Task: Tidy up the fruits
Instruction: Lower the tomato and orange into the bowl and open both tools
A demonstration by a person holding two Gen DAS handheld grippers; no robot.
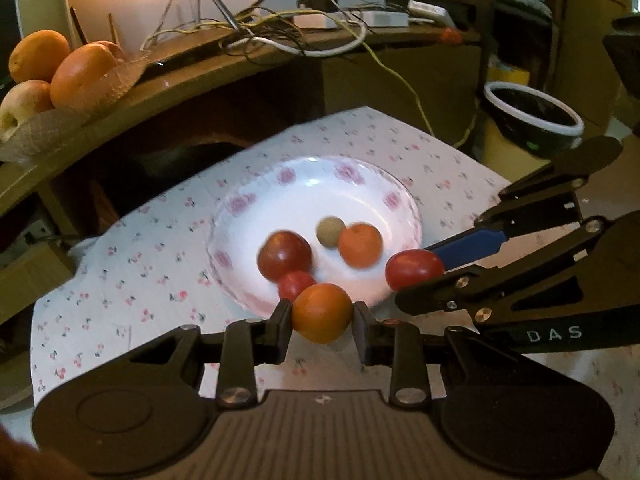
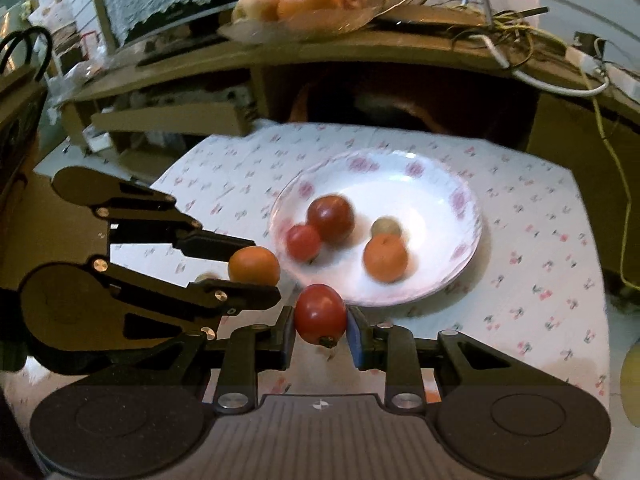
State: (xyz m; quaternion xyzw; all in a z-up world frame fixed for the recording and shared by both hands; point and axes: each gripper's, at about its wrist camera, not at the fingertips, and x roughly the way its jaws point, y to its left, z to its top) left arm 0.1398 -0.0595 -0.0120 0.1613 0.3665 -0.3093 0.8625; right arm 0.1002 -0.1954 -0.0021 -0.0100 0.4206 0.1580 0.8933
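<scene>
Left wrist view: left gripper clamps an orange fruit at the plate's near rim. Right gripper pinches a red tomato, also just off the near rim. Risk: round, smooth skins could squirt from the narrow pads if tilted or squeezed harder. Both grippers point steeply down toward the plate, side by side.

It was a home: a cherry-print cloth, a fruit bowl at ten o'clock, cables on a shelf.
</scene>
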